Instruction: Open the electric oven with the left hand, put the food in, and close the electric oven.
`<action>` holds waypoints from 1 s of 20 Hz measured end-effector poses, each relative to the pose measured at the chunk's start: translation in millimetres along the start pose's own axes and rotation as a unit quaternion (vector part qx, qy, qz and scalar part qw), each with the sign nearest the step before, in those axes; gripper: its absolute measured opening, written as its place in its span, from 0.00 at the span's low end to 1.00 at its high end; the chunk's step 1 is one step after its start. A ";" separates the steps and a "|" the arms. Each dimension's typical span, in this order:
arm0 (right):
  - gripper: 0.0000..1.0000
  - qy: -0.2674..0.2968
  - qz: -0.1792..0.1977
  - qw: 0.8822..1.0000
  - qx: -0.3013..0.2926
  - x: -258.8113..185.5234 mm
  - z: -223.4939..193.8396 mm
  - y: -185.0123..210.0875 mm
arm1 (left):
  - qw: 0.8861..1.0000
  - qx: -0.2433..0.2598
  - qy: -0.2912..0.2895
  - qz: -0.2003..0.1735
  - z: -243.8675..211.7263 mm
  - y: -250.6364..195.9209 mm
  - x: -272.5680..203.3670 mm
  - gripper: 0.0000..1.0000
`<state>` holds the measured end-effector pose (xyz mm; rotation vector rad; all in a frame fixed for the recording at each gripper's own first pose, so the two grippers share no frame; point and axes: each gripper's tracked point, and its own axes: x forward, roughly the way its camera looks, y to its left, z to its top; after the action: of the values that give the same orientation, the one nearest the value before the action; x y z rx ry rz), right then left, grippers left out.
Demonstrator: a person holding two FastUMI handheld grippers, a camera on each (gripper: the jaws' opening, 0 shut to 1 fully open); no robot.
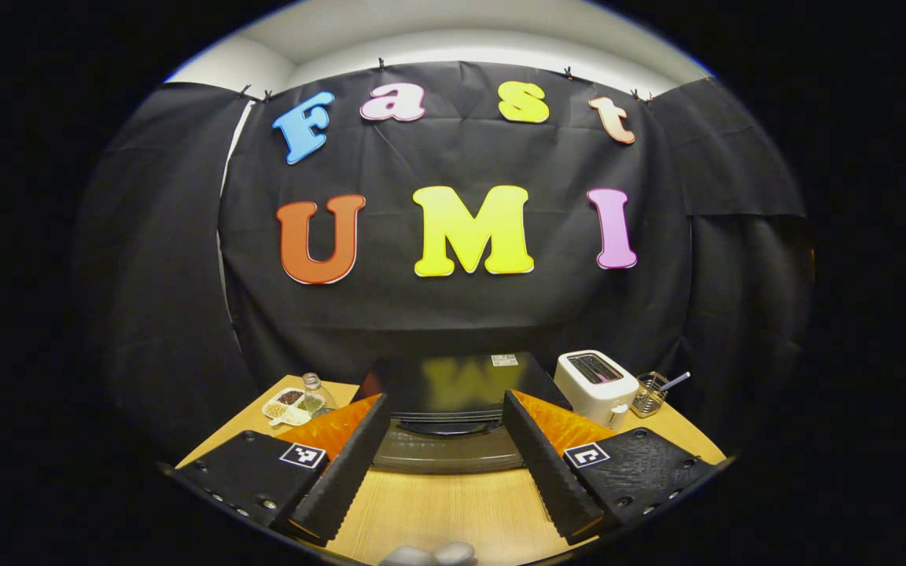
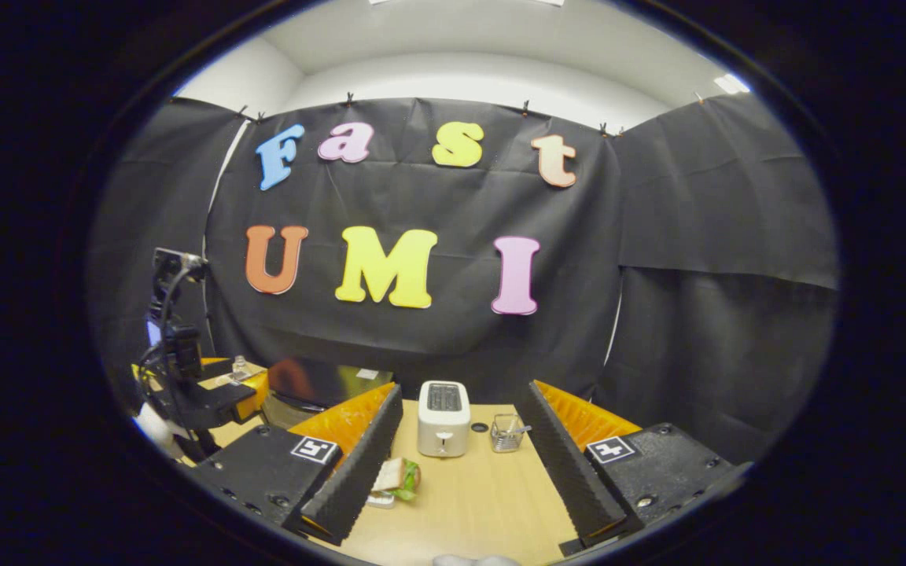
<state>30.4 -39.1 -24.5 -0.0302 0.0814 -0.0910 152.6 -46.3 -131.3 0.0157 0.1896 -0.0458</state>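
Two grippers hover over the wooden table [image 2: 469,503], both with jaws spread wide and holding nothing. The left gripper [image 1: 445,464] faces the closed electric oven [image 1: 453,409] straight ahead. The right gripper [image 2: 461,479] has the sandwich [image 2: 398,478] lying just beside its left finger, the toaster [image 2: 443,418] behind.

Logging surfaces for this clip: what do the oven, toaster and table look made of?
Oven: dark glossy top, likely glass or polished metal; it mirrors the wall. Toaster: white, smooth, probably plastic or painted metal. Table: pale wood-grain, possibly laminate.
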 end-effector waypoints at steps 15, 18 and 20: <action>0.93 0.052 -0.051 0.997 -0.004 -9.8 -33.5 -27.8 | 0.993 0.007 0.119 -0.001 -99.5 -7.5 119.7 0.96; 1.00 0.055 -0.048 0.997 -0.002 -13.5 -38.8 -29.0 | 0.993 0.004 0.118 -0.001 -104.1 -7.6 109.0 0.97; 1.00 0.055 -0.047 0.997 -0.009 -16.9 -42.3 -28.6 | 0.993 0.007 0.115 -0.002 -108.2 -7.8 97.3 0.97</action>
<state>7.5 -67.1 -64.3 -0.0466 0.1915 -0.1854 227.4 -56.2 -256.0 0.0344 0.4199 -0.0498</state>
